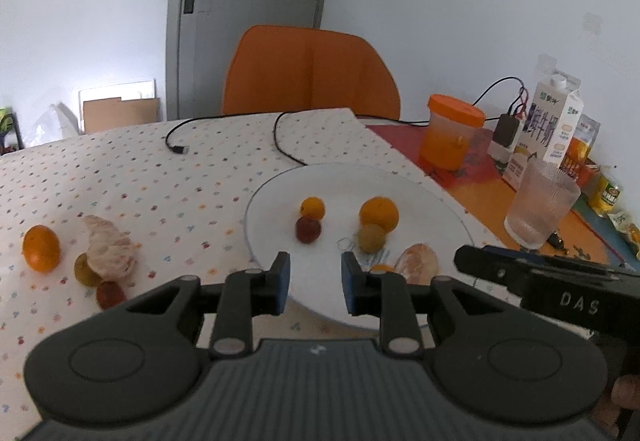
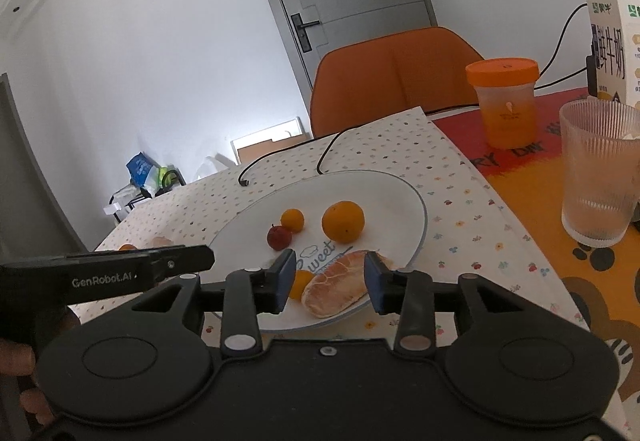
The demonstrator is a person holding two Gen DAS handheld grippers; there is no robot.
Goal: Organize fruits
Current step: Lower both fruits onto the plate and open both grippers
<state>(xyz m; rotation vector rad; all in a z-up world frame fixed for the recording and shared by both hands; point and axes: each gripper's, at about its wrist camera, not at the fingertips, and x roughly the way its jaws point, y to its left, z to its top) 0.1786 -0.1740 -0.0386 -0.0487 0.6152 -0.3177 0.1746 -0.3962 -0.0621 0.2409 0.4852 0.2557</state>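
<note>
On round glossy plate [image 2: 404, 197], pithy, seemingly peeled segment [image 2: 336, 287].

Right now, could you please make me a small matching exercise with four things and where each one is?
Things:
1. peeled pomelo piece
2. red plum
3. ribbed glass
4. black cable end

Places:
A. on the white plate
B. on the dotted cloth, far side, before the chair
C. on the orange mat
D. on the dotted cloth, left of the plate

Pairs: 1-D, 2-A, 3-C, 4-B
</note>
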